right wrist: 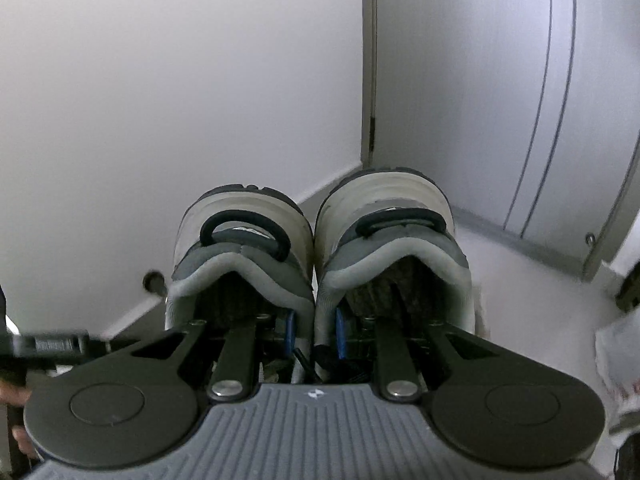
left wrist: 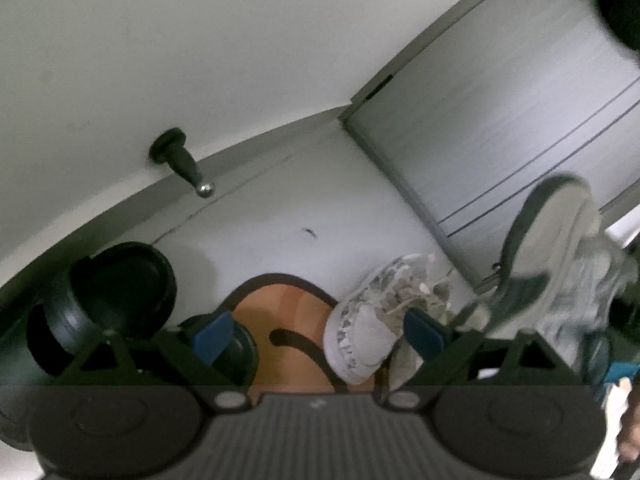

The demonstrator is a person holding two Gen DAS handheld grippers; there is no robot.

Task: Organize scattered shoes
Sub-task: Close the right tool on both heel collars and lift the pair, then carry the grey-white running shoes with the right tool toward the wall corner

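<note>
The right gripper (right wrist: 314, 330) pinches a pair of grey sneakers (right wrist: 244, 240) by their touching inner collars, heels facing it. The left gripper (left wrist: 320, 330) is spread wide, holding nothing; a white patterned sneaker (left wrist: 368, 320) lies just ahead by its right finger.

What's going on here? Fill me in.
A person is tidying shoes with two handheld grippers. The right gripper is shut on a pair of grey sneakers, one finger inside each shoe, pinching their inner sides together and holding them up by the wall. The left gripper is open and empty, above a white patterned sneaker, an orange sandal and a black shoe.
</note>
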